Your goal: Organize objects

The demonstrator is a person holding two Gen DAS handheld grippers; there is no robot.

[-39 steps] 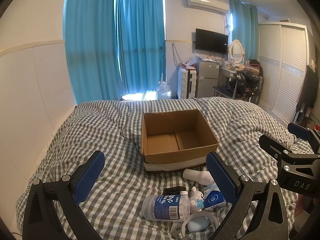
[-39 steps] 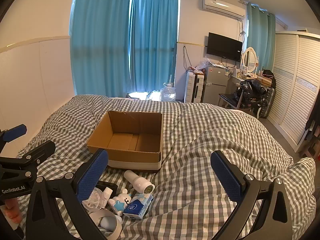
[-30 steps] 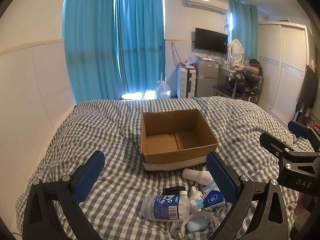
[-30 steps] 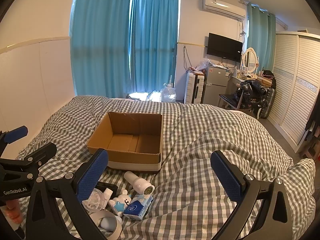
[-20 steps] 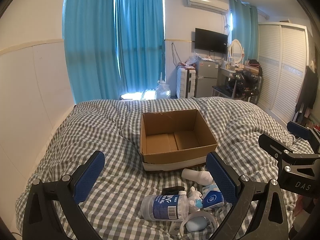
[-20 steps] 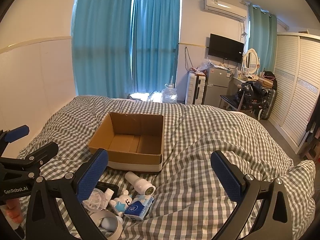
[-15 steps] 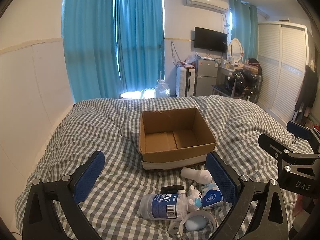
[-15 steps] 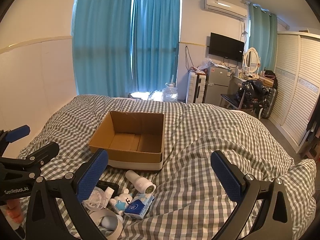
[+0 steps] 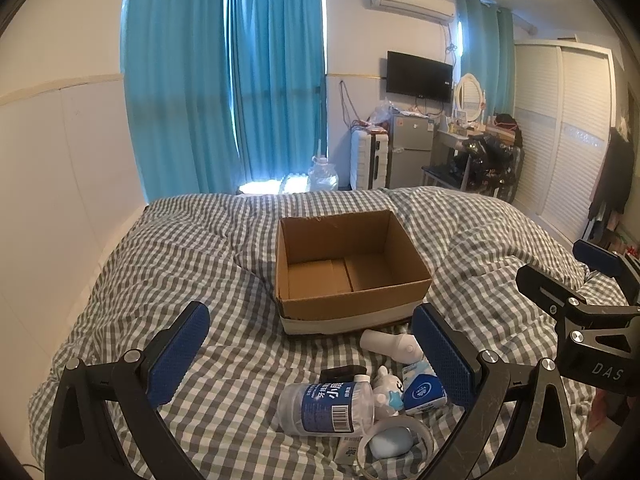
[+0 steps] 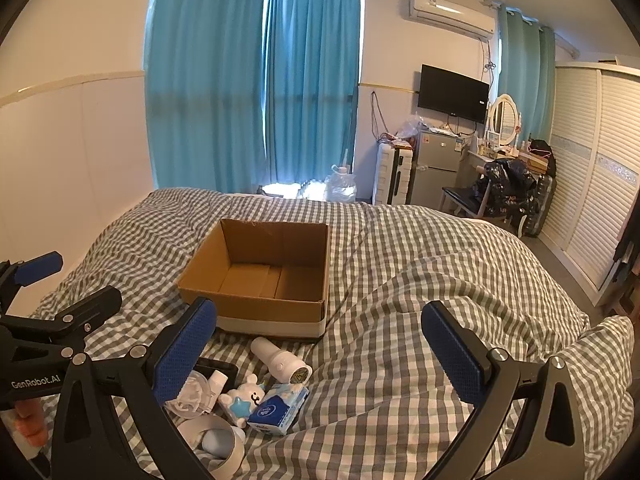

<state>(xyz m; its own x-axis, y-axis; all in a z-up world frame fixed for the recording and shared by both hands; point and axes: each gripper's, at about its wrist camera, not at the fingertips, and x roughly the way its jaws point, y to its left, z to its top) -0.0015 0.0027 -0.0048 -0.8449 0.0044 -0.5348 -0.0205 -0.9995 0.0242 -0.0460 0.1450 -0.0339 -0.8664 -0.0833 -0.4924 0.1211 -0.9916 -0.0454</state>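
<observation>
Mostly checkered duvet (image 9: 168,264); teal curtains (image 9: 224,80) behind.

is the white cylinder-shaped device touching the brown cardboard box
Apart. The right wrist view shows a strip of checked bedding between the white cylinder-shaped device and the near wall of the brown cardboard box.

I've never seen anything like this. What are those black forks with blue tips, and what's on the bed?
No robot here: a person holds a two-finger claw in each hand, each carrying a camera that looks out between its fingers. One picture is from the left claw, the other from the right claw. Both are open and hold nothing. On the checked bedcover sits an empty cardboard box. In front of it lie a water bottle, a tissue pack, a small white toy and a white cylinder.
</observation>
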